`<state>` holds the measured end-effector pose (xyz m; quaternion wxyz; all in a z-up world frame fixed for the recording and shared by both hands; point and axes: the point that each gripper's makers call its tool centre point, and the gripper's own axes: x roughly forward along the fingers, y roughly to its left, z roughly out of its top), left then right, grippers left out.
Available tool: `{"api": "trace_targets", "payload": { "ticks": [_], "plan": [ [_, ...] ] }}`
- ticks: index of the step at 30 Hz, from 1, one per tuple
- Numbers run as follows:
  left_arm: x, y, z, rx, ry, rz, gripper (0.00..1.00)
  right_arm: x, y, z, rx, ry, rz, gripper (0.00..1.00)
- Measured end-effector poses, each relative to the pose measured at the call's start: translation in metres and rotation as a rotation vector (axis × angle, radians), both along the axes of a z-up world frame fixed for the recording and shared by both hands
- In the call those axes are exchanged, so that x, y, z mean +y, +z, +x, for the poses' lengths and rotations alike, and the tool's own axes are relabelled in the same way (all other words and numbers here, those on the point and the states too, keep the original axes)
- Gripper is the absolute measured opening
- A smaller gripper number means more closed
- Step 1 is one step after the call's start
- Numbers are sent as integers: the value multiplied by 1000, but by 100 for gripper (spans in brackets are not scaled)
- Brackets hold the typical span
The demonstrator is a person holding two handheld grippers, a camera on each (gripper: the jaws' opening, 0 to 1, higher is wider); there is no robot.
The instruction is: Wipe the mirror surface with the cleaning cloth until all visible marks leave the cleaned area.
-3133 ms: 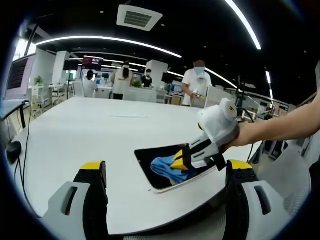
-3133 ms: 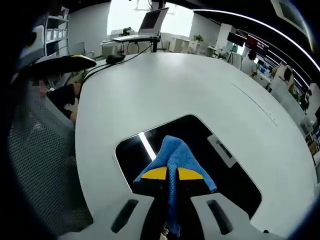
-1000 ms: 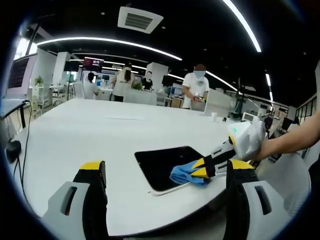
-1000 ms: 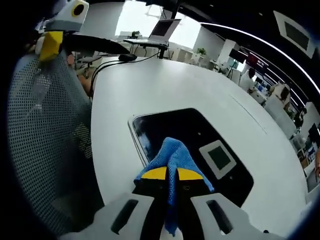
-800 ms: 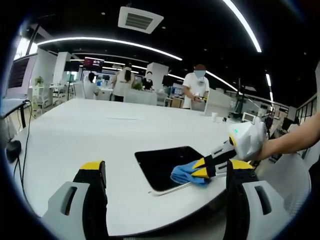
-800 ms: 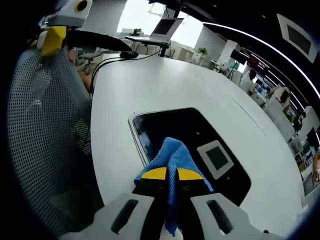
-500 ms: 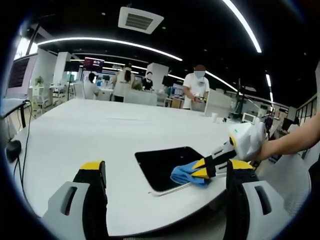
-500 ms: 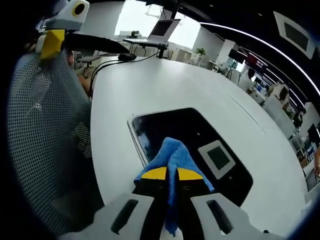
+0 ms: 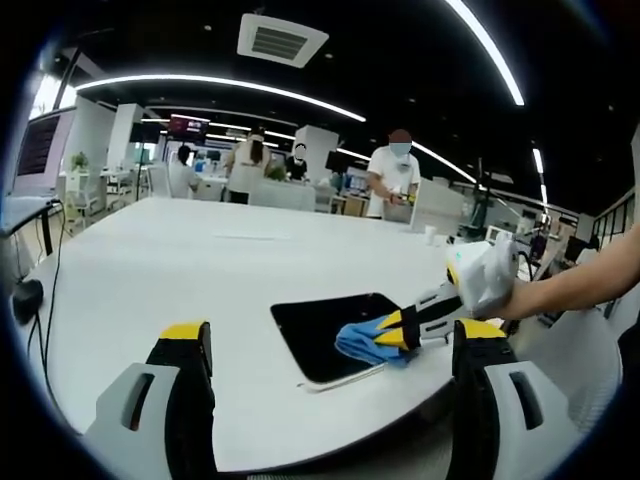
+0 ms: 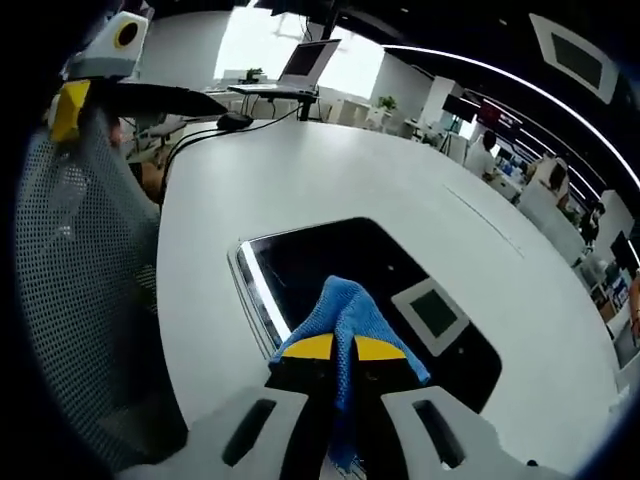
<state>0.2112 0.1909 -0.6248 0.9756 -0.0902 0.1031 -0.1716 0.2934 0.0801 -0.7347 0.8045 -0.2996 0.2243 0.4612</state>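
Two tools: the right gripper (image 10: 334,347) pinches the blue cloth (image 10: 345,312) on the mirror (image 10: 300,262); press flat, overlap strokes. Left gripper (image 9: 330,345) hangs open above the tabletop (image 9: 180,260).

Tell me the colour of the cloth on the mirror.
Blue. The cloth, clamped in the right gripper, shows best in the right gripper view.

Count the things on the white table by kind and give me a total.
Mirror: 1
Blue cleaning cloth: 1
Black cable: 1
Laptop: 1
Total: 4
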Motion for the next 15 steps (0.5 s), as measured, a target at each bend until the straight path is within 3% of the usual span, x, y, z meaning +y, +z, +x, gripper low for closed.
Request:
{"api": "trace_targets", "payload": {
  "ticks": [15],
  "plan": [
    [-1,0,0,-3,-4,-2,99,6,0,38,7,-103,19,0]
  ]
}}
